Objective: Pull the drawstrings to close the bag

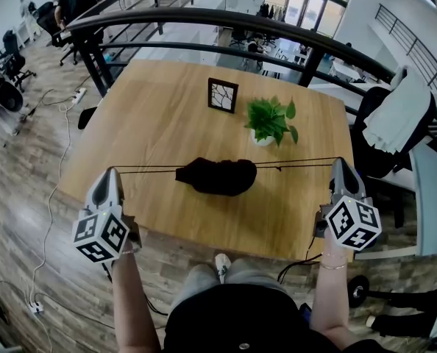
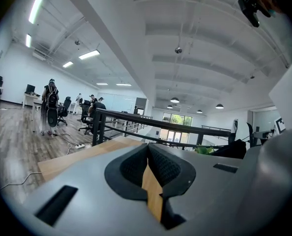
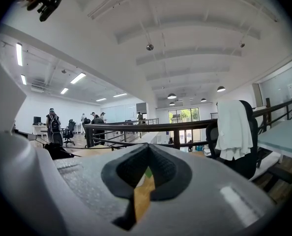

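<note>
A black bag (image 1: pixel 218 176) lies on the wooden table (image 1: pixel 167 116), its mouth gathered. Thin black drawstrings run taut from it to both sides: the left strings (image 1: pixel 148 169) reach my left gripper (image 1: pixel 112 172), the right strings (image 1: pixel 296 162) reach my right gripper (image 1: pixel 341 162). Both grippers are held level near the table's front corners, shut on the string ends. In the left gripper view the left gripper (image 2: pixel 147 146) has its pads together, and the bag (image 2: pixel 232 150) shows at the right. In the right gripper view the right gripper (image 3: pixel 148 146) is likewise shut, with the bag (image 3: pixel 56 151) at the left.
Behind the bag stand a small potted plant (image 1: pixel 270 120) and a dark picture frame (image 1: pixel 223 95). A black railing (image 1: pixel 204 17) curves past the table's far edge. At the right, an office chair draped with a white cloth (image 1: pixel 395 116) is beside another desk.
</note>
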Motion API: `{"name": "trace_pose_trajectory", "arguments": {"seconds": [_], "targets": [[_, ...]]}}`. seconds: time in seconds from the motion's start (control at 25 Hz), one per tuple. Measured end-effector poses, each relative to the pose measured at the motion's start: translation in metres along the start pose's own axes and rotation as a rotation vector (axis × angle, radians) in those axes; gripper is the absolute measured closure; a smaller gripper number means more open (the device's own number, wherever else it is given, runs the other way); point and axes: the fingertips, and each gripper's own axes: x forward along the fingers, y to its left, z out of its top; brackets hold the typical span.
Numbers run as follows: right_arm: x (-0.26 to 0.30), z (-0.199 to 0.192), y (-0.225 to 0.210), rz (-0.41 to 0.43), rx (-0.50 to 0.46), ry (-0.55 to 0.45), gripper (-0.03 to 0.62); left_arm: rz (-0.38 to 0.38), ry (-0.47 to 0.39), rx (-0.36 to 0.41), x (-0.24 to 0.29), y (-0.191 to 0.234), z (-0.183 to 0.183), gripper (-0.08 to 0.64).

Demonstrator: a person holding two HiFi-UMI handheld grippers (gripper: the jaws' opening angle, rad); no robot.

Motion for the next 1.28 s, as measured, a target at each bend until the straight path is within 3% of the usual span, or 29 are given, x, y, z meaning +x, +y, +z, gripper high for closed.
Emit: {"name": "trace_pose_trajectory", "arguments": {"seconds": [0.16,0.6,0.88,1.28], "targets": [[0.0,-0.005,0.003,0.019,0.01,0.016,0.594,-0.018,0.022,0.006,0.0,-0.01,-0.008,0.541],[0.006,-0.032,0.05,0.146,-0.043,0.098,0.592,-0.153,0.112,0.028,0.007,-0.056,-0.039,0.541],[0.003,-0.066,0.073,0.222,-0.053,0.209,0.592,-0.262,0.233,0.049,0.007,-0.082,-0.074,0.541],[-0.013,-0.135,0.12,0.402,-0.062,0.413,0.592,-0.395,0.405,0.068,0.002,-0.124,-0.136,0.541]]}}
